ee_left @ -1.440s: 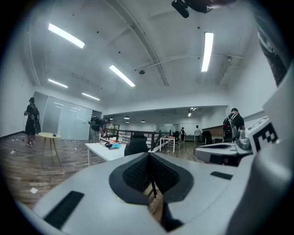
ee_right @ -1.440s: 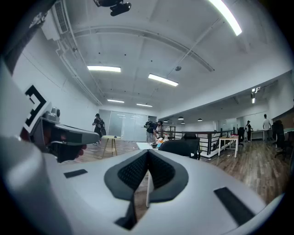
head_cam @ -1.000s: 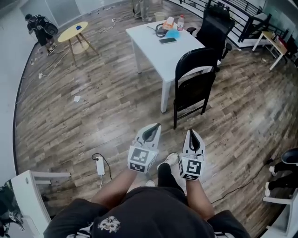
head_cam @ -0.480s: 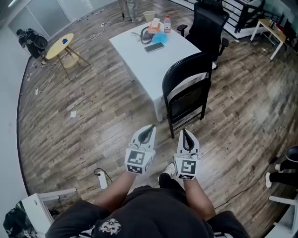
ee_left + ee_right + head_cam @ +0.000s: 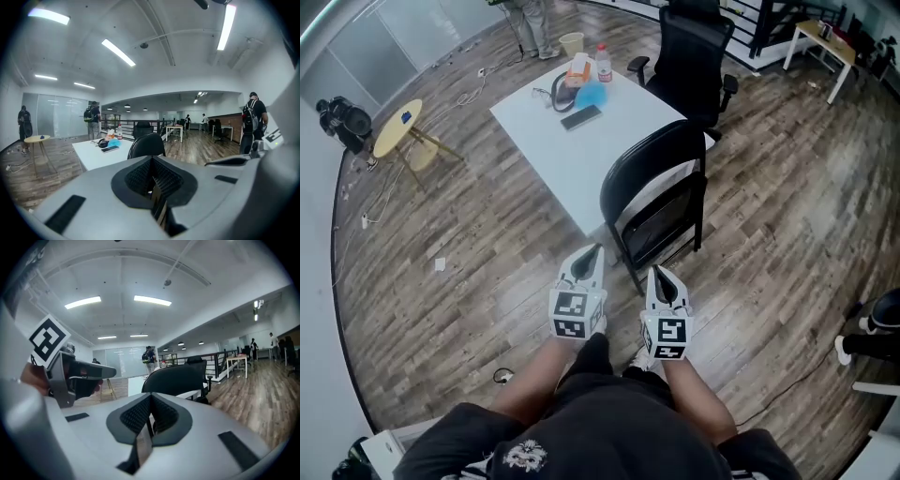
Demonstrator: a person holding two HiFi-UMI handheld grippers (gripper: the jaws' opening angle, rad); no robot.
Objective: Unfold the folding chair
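Note:
A black folding chair (image 5: 654, 202) stands upright against the near corner of the white table (image 5: 553, 159); its seat looks folded up close to the frame. My left gripper (image 5: 592, 251) is shut and empty, its tips a little short of the chair's left leg. My right gripper (image 5: 657, 273) is also shut and empty, just in front of the chair's legs. In the left gripper view the chair's rounded back (image 5: 146, 146) rises beyond the shut left gripper (image 5: 152, 164). In the right gripper view the chair (image 5: 177, 377) fills the middle distance past the shut right gripper (image 5: 151, 401).
On the table lie a phone (image 5: 581, 117), headphones and a bottle. A black office chair (image 5: 694, 52) stands behind it. A round yellow side table (image 5: 398, 128) is far left, a wooden desk (image 5: 816, 37) far right. A cable (image 5: 502, 377) lies by my feet. People stand at the back.
Both grippers have moved forward together towards the folding chair, which now stands much closer, right in front of their tips. Both have stayed shut.

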